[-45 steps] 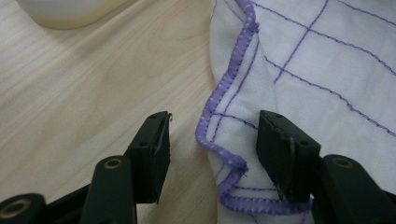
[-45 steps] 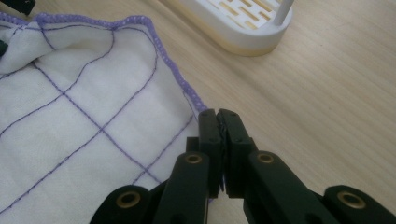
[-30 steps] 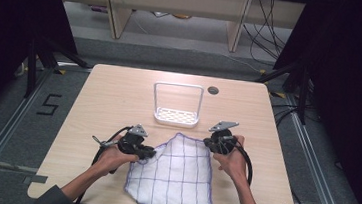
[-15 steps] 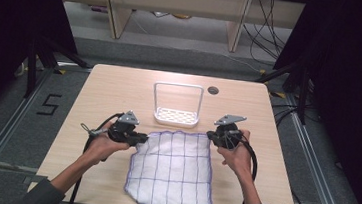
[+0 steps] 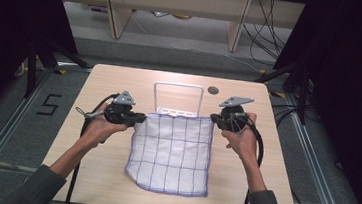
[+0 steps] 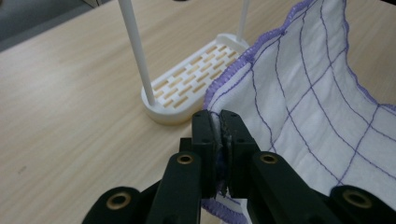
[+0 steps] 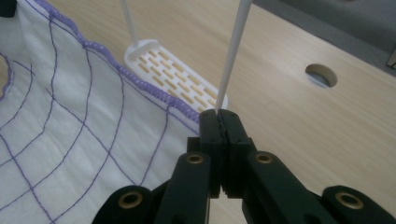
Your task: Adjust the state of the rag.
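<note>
A white cloth (image 5: 174, 149) with purple grid lines and a purple hem hangs between my two grippers, its lower edge resting on the table. My left gripper (image 5: 139, 118) is shut on the cloth's upper left corner; in the left gripper view the cloth (image 6: 303, 93) sits pinched between the jaws of that gripper (image 6: 220, 116). My right gripper (image 5: 214, 118) is shut on the upper right corner, and the cloth (image 7: 70, 121) spreads left from the closed jaws of that gripper (image 7: 219, 115). A white rack (image 5: 176, 101) with a slotted base stands just behind the cloth's top edge.
The light wooden table (image 5: 120, 81) has a round cable hole (image 5: 213, 90) behind the rack at the right. Dark curtains and metal floor rails flank the table. Black cables trail from both grippers along the person's forearms.
Both grippers have risen and moved apart, lifting the cloth's top edge off the table and stretching it flat. The cloth now hangs in front of the rack.
</note>
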Motion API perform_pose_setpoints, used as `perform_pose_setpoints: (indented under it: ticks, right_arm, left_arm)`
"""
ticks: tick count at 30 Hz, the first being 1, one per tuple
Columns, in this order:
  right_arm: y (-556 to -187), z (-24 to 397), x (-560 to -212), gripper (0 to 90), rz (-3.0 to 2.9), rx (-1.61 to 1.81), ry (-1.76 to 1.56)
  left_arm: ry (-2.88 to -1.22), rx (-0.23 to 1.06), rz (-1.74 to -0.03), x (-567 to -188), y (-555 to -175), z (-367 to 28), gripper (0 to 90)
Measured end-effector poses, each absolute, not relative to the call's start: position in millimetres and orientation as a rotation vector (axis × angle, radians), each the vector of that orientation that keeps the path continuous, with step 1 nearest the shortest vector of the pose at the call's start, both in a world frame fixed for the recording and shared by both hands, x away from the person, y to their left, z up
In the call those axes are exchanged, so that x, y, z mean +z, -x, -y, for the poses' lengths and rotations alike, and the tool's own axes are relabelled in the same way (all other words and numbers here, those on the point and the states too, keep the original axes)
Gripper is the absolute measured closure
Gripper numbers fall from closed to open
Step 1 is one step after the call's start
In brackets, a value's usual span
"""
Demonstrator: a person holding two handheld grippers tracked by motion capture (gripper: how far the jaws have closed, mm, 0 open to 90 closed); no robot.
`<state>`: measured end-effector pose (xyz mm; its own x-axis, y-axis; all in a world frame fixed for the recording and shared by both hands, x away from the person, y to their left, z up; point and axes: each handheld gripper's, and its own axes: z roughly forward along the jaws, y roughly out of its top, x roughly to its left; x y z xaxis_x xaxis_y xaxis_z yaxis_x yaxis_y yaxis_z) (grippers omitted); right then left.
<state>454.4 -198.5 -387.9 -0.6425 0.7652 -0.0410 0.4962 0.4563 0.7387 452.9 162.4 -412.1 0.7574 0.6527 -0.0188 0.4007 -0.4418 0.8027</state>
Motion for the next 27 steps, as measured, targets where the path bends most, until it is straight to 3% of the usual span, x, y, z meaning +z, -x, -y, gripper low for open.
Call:
perform_pose_setpoints:
  ticks: [9, 27]
  right_arm:
    - [-434.6, 200.3, -370.8, 89.8, -2.32, 1.058, -0.964]
    - [-342.8, 201.7, -428.1, 89.7, -2.433, 1.026, -0.88]
  left_arm:
    - [-2.072, 0.374, -0.723, -408.3, -432.1, -168.2, 84.5]
    - [-2.282, 0.306, -0.518, -460.2, -361.2, -171.2, 83.6]
